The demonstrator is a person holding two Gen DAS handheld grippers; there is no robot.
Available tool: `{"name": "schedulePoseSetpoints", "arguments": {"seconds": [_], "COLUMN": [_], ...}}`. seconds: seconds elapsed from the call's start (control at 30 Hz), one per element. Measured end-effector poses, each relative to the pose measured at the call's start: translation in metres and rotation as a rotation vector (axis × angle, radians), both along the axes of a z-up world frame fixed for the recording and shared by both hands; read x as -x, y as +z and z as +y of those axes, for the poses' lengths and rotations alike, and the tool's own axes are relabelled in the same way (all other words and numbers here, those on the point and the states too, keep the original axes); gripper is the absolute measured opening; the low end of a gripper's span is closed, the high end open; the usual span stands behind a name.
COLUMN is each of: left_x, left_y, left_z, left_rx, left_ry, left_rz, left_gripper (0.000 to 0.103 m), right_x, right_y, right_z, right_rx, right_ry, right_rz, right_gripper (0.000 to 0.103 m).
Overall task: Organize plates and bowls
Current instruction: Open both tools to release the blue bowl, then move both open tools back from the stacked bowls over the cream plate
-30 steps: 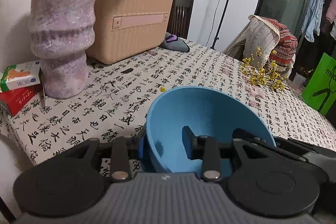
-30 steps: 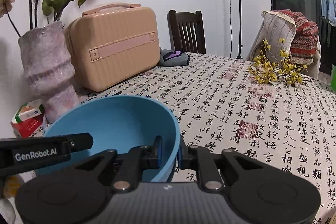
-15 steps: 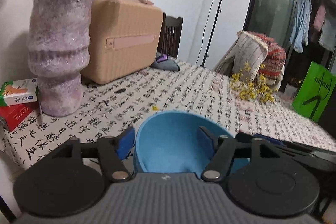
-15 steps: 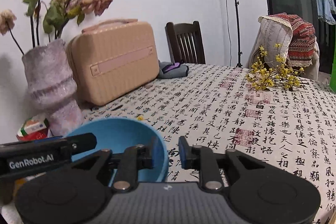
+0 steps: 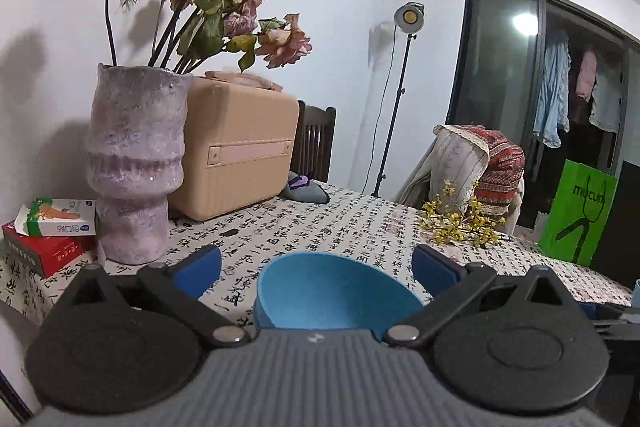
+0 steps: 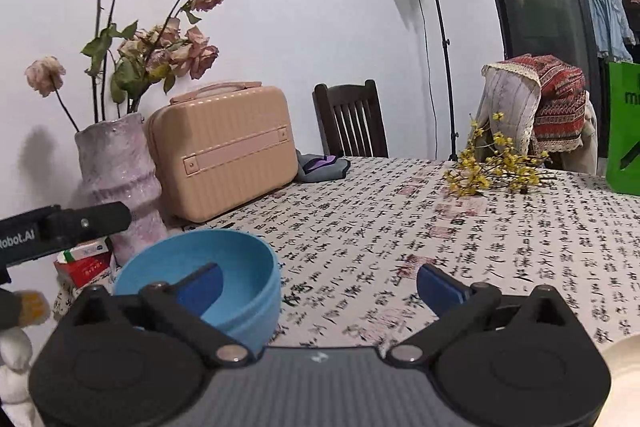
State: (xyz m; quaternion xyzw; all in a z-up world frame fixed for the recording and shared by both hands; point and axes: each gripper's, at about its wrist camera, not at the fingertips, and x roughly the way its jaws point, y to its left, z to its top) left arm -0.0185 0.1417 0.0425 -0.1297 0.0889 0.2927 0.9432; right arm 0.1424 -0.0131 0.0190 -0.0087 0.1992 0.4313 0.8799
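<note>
Both your grippers, left gripper and right gripper, have just opened wide, pads clear; blue bowl sits centered near the left one, left of the right one.

White wall, lit lamp on a stand, dark wooden chair, dark glass door, calligraphy-print tablecloth

Black linkage arms, blue jaws, silver pivot screws, grey ribbed housing, white "Robot.AI" lettering
</note>
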Motion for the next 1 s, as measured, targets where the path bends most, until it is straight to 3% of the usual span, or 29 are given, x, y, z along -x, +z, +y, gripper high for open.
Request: {"name": "schedulePoseSetpoints", "arguments": {"seconds": [0.5, 1.0], "left_x": [0.034, 0.029], "left_y": [-0.03, -0.027], "left_z": [-0.025, -0.046], "left_rx": [0.017, 0.004], "left_ry": [-0.007, -0.076], "left_rz": [-0.011, -0.042], "left_gripper": [0.103, 0.103], "right_x": [0.004, 0.009], "right_y": [-0.017, -0.02], "right_z": [-0.064, -0.11], "right_rx": [-0.032, -0.062], "right_ry": [-0.084, -0.188], "right_rz": [-0.012, -0.02], "right_gripper": [0.103, 0.103]}}
